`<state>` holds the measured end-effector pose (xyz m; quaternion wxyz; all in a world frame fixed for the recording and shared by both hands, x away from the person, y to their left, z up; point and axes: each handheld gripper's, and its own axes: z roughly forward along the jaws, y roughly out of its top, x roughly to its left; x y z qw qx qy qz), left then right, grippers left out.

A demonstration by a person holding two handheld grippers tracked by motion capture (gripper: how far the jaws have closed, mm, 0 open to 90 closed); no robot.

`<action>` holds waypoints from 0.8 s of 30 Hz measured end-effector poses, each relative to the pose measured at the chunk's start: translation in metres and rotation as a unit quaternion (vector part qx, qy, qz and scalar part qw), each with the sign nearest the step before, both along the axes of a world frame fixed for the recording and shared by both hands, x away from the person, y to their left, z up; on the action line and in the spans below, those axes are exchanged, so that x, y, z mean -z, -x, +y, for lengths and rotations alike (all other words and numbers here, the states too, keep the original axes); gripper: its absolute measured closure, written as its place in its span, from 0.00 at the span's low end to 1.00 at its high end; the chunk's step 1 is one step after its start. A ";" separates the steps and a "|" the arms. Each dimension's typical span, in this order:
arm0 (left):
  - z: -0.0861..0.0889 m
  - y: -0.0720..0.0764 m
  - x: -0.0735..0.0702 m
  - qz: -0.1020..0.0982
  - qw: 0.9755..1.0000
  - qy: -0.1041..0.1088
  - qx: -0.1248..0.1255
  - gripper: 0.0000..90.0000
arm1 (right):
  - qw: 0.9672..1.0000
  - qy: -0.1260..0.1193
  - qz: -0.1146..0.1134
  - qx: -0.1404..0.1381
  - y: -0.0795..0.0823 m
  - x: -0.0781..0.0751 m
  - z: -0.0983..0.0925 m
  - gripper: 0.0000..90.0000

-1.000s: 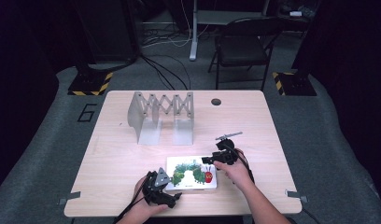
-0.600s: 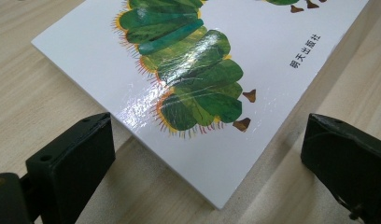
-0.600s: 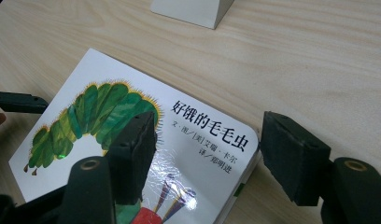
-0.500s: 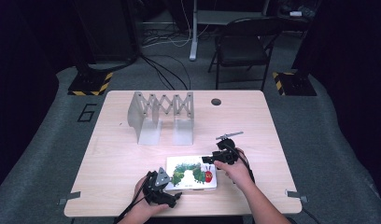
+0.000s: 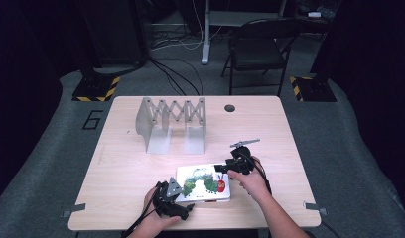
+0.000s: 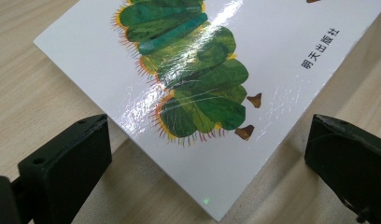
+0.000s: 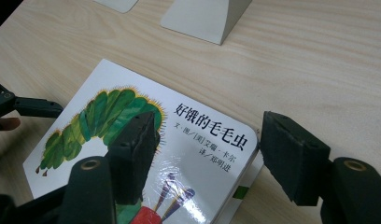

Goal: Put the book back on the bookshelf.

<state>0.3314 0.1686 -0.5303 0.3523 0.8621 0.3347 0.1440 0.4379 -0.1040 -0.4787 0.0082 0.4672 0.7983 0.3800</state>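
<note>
The book [image 5: 204, 183] has a glossy white cover with a green caterpillar (red head, yellow fringe) and black lettering. It lies on a pale wood-grain table [image 5: 141, 163]; the rack [image 5: 170, 121] is light grey.

So from my seat: the picture book [image 5: 204, 183] lies flat on the table [image 5: 141, 163], close to the near edge and a bit right of centre. My left gripper [image 5: 171, 196] sits at the book's near-left corner, one jaw on each side of that corner. My right gripper [image 5: 229, 167] is at the book's far-right corner, one jaw over the cover, the other out past the edge. Further back and a little to the left, well apart from the book, stands the expandable file rack [image 5: 170, 121]. Near the far edge, right of the rack, there's a cable hole [image 5: 230, 107]. Behind the table, on the floor, a folding chair [image 5: 257, 49].
</note>
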 end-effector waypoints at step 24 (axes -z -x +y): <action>-0.008 0.000 0.000 -0.001 0.999 -0.005 -0.048 0.00 | 1.000 -0.016 -0.020 0.000 0.007 -0.014 0.000 0.40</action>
